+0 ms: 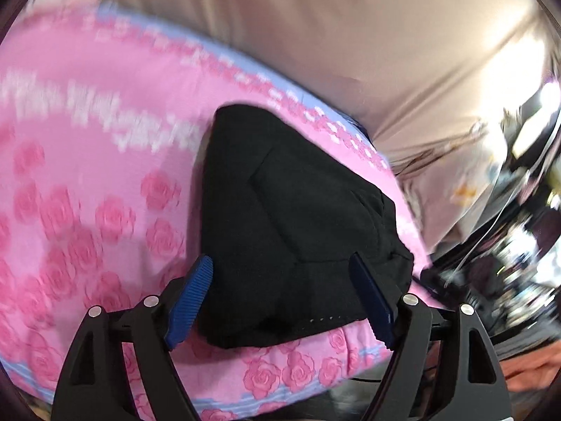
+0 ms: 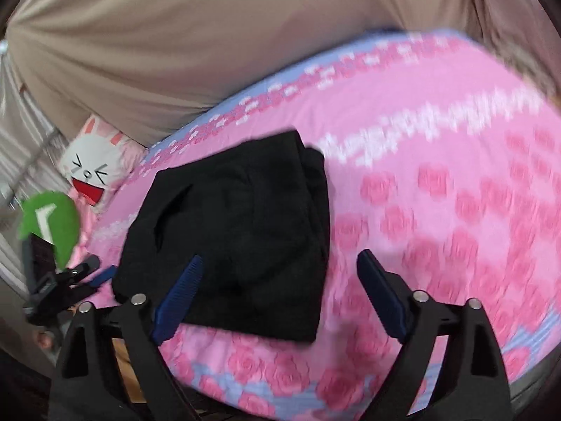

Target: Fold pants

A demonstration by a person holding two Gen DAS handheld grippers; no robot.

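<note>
The black pants (image 1: 291, 217) lie folded into a compact bundle on the pink rose-patterned bed cover (image 1: 87, 193). My left gripper (image 1: 282, 280) is open and empty, its blue pads on either side of the bundle's near edge, held above it. In the right wrist view the folded pants (image 2: 238, 231) lie left of centre on the bed cover (image 2: 438, 210). My right gripper (image 2: 280, 273) is open and empty, above the bundle's near right corner. The left gripper (image 2: 87, 277) shows at the far left, beside the pants.
A beige curtain or sheet (image 2: 210, 35) hangs behind the bed. A white rabbit-face pillow (image 2: 93, 172) and a green object (image 2: 52, 224) lie at the bed's left end. Cluttered furniture (image 1: 519, 245) stands to the right. The bed's front edge (image 2: 245, 386) is near me.
</note>
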